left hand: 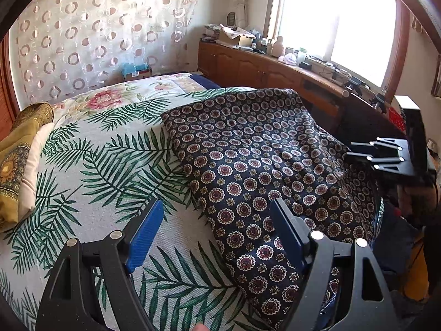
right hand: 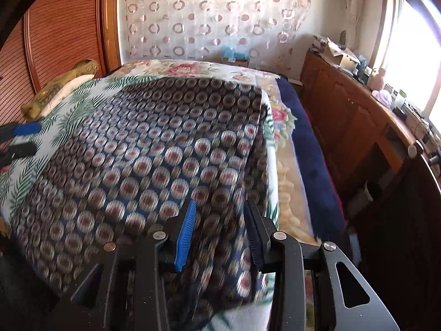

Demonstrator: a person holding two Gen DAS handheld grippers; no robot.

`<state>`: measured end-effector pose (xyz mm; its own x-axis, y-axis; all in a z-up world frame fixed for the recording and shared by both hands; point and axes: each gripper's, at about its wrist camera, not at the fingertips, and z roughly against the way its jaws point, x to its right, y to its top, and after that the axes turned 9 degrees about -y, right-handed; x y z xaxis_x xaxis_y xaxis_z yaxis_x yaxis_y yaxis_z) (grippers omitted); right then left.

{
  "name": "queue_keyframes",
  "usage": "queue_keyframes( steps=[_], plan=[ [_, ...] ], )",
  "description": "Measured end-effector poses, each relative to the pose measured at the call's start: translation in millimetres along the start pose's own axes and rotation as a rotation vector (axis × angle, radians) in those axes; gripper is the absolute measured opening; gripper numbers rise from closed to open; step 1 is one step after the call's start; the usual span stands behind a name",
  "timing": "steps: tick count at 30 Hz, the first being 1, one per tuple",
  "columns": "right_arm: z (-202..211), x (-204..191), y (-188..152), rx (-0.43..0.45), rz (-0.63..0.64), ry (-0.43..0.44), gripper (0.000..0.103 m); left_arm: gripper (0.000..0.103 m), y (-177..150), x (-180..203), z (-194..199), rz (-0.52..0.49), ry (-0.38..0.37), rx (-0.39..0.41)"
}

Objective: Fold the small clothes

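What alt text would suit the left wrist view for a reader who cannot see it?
A dark medallion-print garment lies on a palm-leaf bedspread, the open left tongs hovering at its near edge. The right tongs show at the far right, below a bright window.

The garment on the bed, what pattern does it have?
Dark navy garment with rows of round red-and-cream medallions; sharpest in the left wrist view.

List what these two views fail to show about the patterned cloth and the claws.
- Patterned cloth, near edge: left wrist view, hidden behind the left claw.
- Cloth's right edge: same view, covered by the right claw.
- Cloth's print: right wrist view, motion-blurred.
- Right claw: whether its pads touch the cloth; blur hides it.
- Garment type: unclear in both.
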<state>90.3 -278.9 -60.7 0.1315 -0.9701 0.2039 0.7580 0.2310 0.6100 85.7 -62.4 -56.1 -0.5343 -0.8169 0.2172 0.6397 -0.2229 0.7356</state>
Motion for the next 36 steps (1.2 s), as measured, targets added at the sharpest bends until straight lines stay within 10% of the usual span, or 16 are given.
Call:
queue_keyframes(
  steps=[3,13,23,36],
  plan=[
    [3.8,0.5,-11.8,-0.004,0.021,0.006,0.005,0.08,-1.0,1.0,-2.4,0.003,-0.008,-0.004],
    [29.8,21.0,-27.7,0.025,-0.042,-0.023,0.004,0.08,-4.0,0.3,-1.5,0.012,0.0,-0.006],
    [9.3,19.0,-26.9,0.008,-0.104,-0.037,0.043,0.08,-6.8,1.5,-4.3,0.017,0.001,-0.014],
    [-6.9,9.9,-23.5,-0.066,-0.149,-0.063,0.055,0.08,-22.4,3.1,-5.8,0.013,-0.04,-0.064]
  ],
)
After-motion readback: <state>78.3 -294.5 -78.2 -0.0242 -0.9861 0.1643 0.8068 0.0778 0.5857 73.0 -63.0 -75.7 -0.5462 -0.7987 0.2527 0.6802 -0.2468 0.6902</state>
